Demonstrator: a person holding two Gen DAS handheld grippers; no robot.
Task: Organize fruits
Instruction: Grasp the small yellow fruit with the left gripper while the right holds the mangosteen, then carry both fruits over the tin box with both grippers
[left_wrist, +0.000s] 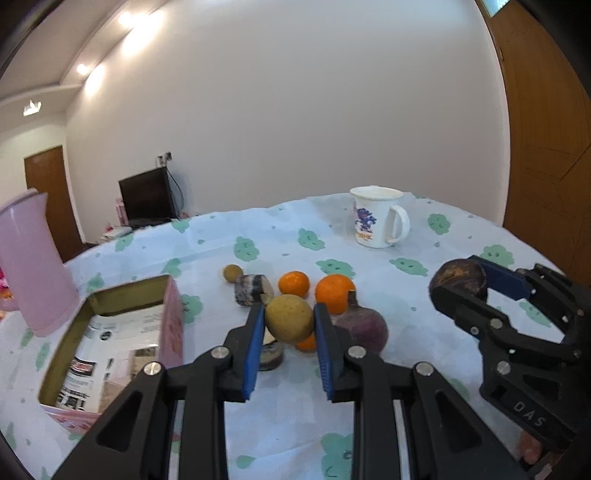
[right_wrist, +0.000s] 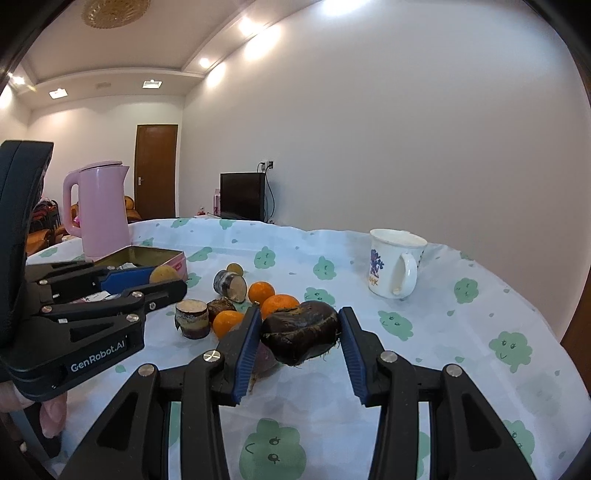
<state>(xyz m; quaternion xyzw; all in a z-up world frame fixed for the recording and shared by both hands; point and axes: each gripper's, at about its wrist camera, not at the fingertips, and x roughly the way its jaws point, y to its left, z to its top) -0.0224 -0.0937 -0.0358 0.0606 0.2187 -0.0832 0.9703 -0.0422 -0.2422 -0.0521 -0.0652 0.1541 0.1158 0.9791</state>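
My left gripper (left_wrist: 289, 320) is shut on a yellow-brown round fruit (left_wrist: 289, 318), held above the table; it also shows in the right wrist view (right_wrist: 164, 274). My right gripper (right_wrist: 300, 330) is shut on a dark brown wrinkled fruit (right_wrist: 300, 330), also seen in the left wrist view (left_wrist: 460, 277) at the right. Below lie oranges (left_wrist: 293, 283) (left_wrist: 335, 292), a purple-red root (left_wrist: 365, 328), cut purple-skinned pieces (left_wrist: 252, 290) (right_wrist: 192, 317) and a small brown fruit (left_wrist: 232, 273). An open pink tin box (left_wrist: 110, 343) sits at the left.
A pink kettle (right_wrist: 99, 210) stands behind the box at the left. A white printed mug (right_wrist: 393, 266) stands at the back right. The round table has a white cloth with green prints (right_wrist: 443, 332); its edge curves at the right.
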